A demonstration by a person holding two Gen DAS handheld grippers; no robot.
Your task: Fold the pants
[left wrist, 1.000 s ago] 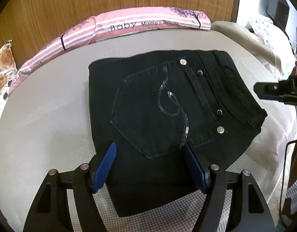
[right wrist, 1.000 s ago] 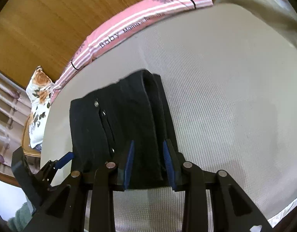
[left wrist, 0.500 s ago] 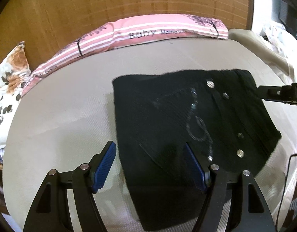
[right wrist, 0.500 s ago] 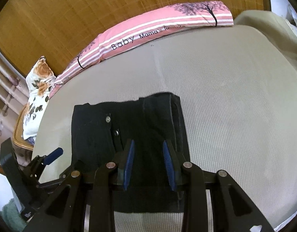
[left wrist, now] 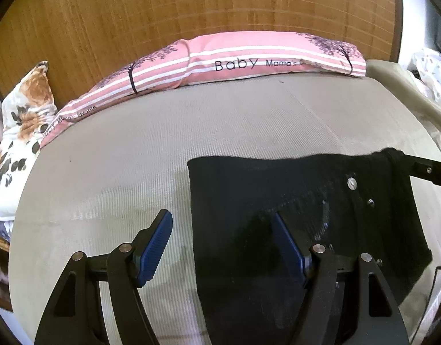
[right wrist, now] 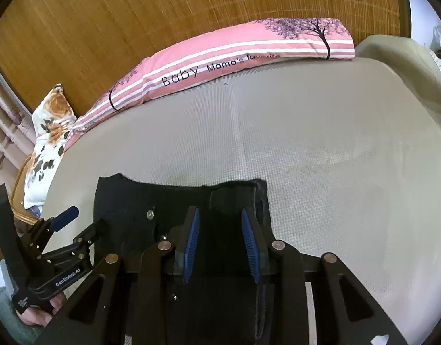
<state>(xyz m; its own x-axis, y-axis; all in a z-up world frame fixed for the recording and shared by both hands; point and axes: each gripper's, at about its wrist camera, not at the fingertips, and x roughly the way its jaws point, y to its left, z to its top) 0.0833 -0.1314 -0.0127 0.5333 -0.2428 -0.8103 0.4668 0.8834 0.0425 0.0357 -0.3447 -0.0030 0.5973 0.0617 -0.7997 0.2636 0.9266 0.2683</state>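
The black pants (left wrist: 292, 201) lie folded into a compact block on the grey mattress (left wrist: 168, 132), with studs and a sequin pocket facing up. My left gripper (left wrist: 223, 235) is open, its right finger over the pants' left part and its left finger over bare mattress. My right gripper (right wrist: 220, 235) is open above the pants' waistband end (right wrist: 234, 198), holding nothing. The right gripper's tip shows in the left wrist view (left wrist: 427, 169), and the left gripper shows in the right wrist view (right wrist: 59, 230).
A pink striped "Baby" pillow (left wrist: 249, 57) lies along the wooden headboard (left wrist: 191, 5). A floral pillow (left wrist: 22, 120) sits at the far left. A beige cover (right wrist: 398, 66) is bunched at the right edge of the bed.
Both grippers have pulled back and tilted up from the pants. In the left wrist view the pants have slid to the right and down. Jaw openings look unchanged.
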